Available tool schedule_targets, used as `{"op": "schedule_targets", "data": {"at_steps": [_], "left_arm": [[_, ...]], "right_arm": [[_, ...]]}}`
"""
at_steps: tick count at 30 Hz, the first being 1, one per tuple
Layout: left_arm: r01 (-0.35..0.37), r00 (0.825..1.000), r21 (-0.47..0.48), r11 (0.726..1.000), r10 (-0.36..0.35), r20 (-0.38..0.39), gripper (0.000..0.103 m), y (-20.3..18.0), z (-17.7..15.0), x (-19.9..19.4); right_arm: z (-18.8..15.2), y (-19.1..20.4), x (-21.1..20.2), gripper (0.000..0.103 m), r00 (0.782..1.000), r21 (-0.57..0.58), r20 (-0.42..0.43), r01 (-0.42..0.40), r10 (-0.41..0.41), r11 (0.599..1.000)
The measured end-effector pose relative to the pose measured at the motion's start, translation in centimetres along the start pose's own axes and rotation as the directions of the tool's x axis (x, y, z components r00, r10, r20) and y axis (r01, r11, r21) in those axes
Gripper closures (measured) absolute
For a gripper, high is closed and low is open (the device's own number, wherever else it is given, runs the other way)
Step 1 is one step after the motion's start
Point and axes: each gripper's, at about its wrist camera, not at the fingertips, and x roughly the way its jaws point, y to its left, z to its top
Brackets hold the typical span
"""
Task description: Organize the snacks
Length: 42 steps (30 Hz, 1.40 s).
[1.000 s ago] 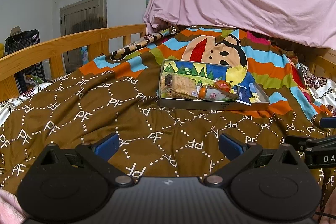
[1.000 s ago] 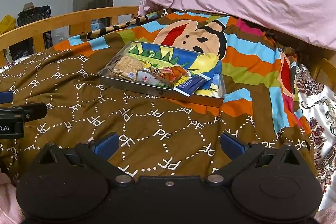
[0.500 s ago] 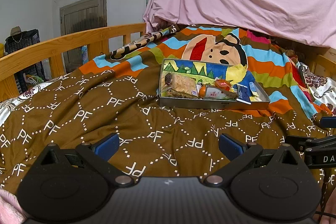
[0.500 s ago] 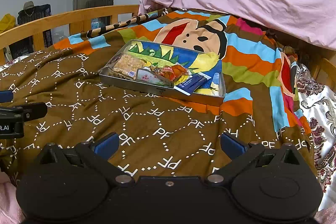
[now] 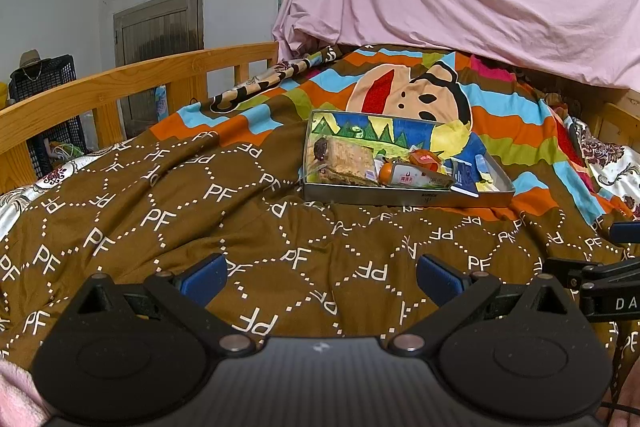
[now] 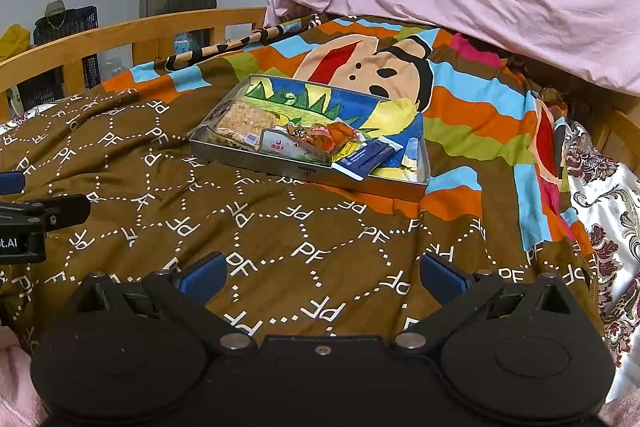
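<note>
1. Brown "PF" quilt (image 5: 168, 219) covers the bed.
2. Metal tin (image 5: 404, 197) sits on the quilt ahead, well apart from both my grippers.
3. Snacks (image 6: 308, 141) lie inside the tin.
4. My left gripper (image 5: 320, 273) and right gripper (image 6: 322, 273): jaws spread wide, empty.

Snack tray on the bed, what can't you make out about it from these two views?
- Tray floor: both views, covered by the snacks.
- Print on the white packet: both views, too small to read.
- Cracker pack underside: left view, hidden.
- Blue packet far end: right view, partly under other wrappers.
</note>
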Motion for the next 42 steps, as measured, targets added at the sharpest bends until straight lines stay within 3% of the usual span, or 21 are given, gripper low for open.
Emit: {"op": "schedule_targets", "data": {"at_steps": [30,42], "left_arm": [[-0.029,0.999,0.02,0.999,0.029,-0.02,0.0,-0.05,-0.72,-0.22],[-0.009,1.0,-0.004,1.0,0.008,-0.027,0.0,0.17,-0.23,-0.4]], "right_arm": [[0.01,0.06,0.0,0.001,1.0,-0.001,-0.002,0.001,-0.001,1.0],[0.03,0.07,0.0,0.001,1.0,-0.002,-0.004,0.001,-0.001,1.0]]}}
